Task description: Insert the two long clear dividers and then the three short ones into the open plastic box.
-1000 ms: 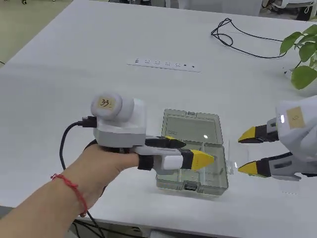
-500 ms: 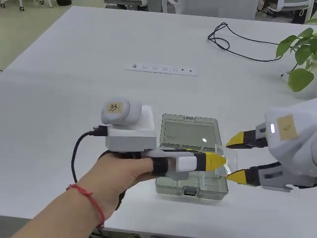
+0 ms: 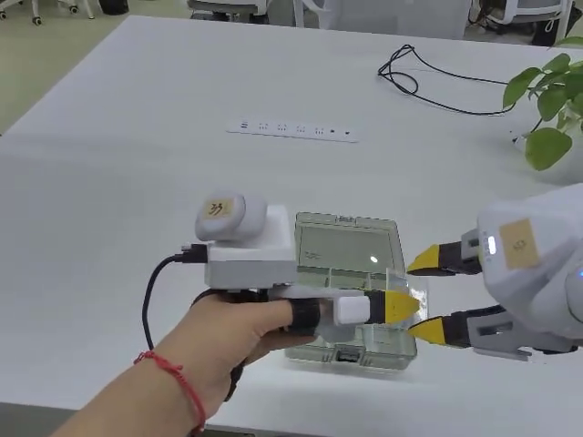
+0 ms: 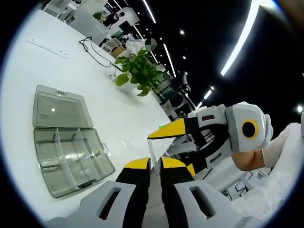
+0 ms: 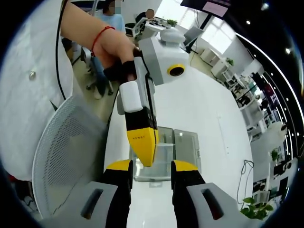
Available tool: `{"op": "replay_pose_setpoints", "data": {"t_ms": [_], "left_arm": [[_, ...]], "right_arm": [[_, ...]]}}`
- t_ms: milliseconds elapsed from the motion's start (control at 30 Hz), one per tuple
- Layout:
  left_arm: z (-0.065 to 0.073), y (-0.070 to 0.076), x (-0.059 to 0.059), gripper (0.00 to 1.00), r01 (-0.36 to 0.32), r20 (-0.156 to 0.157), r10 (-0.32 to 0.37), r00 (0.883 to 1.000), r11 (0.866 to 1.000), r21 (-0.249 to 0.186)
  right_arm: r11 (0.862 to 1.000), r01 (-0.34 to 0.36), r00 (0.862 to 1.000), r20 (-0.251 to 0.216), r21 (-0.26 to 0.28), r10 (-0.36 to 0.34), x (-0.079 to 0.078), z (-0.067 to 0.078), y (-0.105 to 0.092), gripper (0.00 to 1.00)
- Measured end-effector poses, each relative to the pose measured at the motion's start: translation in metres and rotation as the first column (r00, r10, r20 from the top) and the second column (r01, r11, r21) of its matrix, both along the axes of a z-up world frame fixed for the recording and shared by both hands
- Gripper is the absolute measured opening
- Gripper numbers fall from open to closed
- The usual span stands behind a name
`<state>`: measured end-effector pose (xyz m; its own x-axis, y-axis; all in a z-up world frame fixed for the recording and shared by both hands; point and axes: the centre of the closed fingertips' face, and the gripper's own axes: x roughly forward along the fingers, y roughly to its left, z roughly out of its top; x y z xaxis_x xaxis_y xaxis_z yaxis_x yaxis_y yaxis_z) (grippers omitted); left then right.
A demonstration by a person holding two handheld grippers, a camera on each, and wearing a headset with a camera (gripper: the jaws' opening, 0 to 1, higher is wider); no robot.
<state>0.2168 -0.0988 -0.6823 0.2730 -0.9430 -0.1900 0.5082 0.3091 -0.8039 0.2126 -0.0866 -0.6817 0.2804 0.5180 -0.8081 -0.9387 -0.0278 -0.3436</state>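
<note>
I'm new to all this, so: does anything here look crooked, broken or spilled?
Nothing stands out. The box lies flat on the table with its lid open, and the dividers in it stand upright. The left gripper pinches one more clear divider; the right gripper is open.

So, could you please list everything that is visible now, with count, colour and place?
table: one, white, under everything
plastic box: one, clear grey, open, near front edge
dividers in box: clear, count unclear
held divider: one, clear, between jaws of left gripper
power strip: one, white, far side
cable: one, black, far right
plant: one, green, right edge
left gripper: white, yellow tips, over box
right gripper: white, yellow tips, open, right of box
hand: one, holding left gripper, red bracelet
</note>
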Motion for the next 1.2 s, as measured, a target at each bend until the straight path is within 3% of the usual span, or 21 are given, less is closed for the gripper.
{"op": "replay_pose_setpoints", "data": {"t_ms": [667, 800, 867, 933, 1000, 1067, 1100, 1167, 1200], "left_arm": [[-0.001, 0.001, 0.000, 0.00, -0.025, -0.030, 0.024, 0.999, 0.999, -0.033], [-0.004, 0.004, 0.001, 0.00, -0.025, -0.009, 0.025, 1.000, 1.000, -0.014], [-0.006, 0.006, 0.000, 0.00, -0.010, 0.032, 0.009, 0.999, 1.000, 0.010], [-0.006, 0.007, -0.001, 0.00, 0.017, 0.108, -0.021, 0.994, 0.999, 0.042], [-0.004, 0.008, -0.005, 0.00, 0.059, 0.202, -0.073, 0.977, 0.996, 0.073], [0.002, 0.007, -0.009, 0.00, 0.091, 0.276, -0.109, 0.955, 0.993, 0.077], [0.005, 0.006, -0.011, 0.00, 0.106, 0.296, -0.123, 0.947, 0.992, 0.074], [0.009, 0.007, -0.015, 0.00, 0.136, 0.354, -0.159, 0.922, 0.987, 0.089], [0.012, 0.007, -0.016, 0.00, 0.149, 0.393, -0.174, 0.903, 0.984, 0.096]], "right_arm": [[1.000, -0.013, 1.000, 0.025, -0.015, 0.013, -0.002, 0.000, 0.001, 0.34], [1.000, -0.001, 1.000, 0.016, 0.011, 0.001, 0.000, 0.007, 0.001, 0.34], [0.999, 0.011, 1.000, -0.009, 0.042, -0.010, 0.001, 0.012, 0.000, 0.34], [0.996, 0.028, 0.999, -0.043, 0.083, -0.025, 0.002, 0.018, 0.001, 0.33], [0.991, 0.049, 0.994, -0.099, 0.127, -0.036, 0.002, 0.024, 0.001, 0.32], [0.985, 0.059, 0.988, -0.149, 0.161, -0.035, 0.002, 0.031, 0.000, 0.30], [0.983, 0.059, 0.984, -0.177, 0.174, -0.028, 0.004, 0.031, -0.001, 0.29], [0.978, 0.065, 0.972, -0.232, 0.200, -0.017, 0.002, 0.036, 0.000, 0.25], [0.976, 0.068, 0.965, -0.261, 0.208, -0.011, 0.000, 0.038, 0.001, 0.24]]}}
